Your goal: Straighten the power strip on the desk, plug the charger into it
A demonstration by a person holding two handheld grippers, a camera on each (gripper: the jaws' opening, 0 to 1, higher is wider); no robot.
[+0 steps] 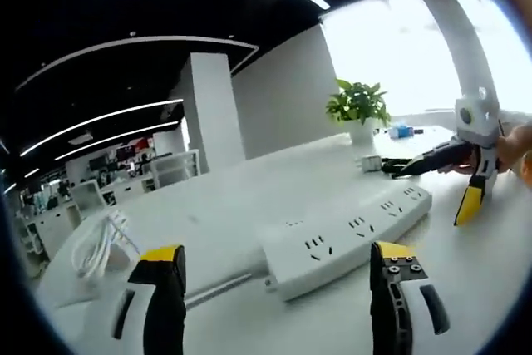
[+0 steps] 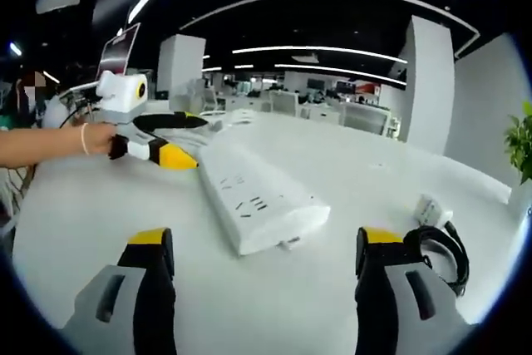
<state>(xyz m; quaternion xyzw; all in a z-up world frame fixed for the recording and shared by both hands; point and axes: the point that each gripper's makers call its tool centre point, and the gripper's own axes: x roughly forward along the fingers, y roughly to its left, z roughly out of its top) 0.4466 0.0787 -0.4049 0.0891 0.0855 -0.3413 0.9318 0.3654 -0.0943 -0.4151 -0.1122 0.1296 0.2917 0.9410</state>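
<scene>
Two hand-held grippers face each other across a long white power strip (image 1: 345, 243) lying flat on the glossy white worktop (image 1: 233, 205). The left hand-held gripper (image 1: 278, 268) stands with its yellow-tipped jaws spread wide and nothing between them, near one end of the strip. The right hand-held gripper (image 2: 266, 247) is likewise agape and empty, facing the strip's other end. Neither touches it.

As I judge it, little of the task is done: whether the strip already sits straight I cannot tell, and every socket looks vacant. The charger (image 2: 432, 208), a small white block, rests on the worktop well to one side, its black cable (image 2: 445, 247) coiled in a loop beside it. Fetching and plugging it in are left.

The strip is a smooth, hard plastic slab with rounded edges and rows of slotted sockets along its top. A bundle of white cord (image 1: 100, 243) lies nearby, and a leafy potted plant (image 1: 359, 110) stands by the bright window.
</scene>
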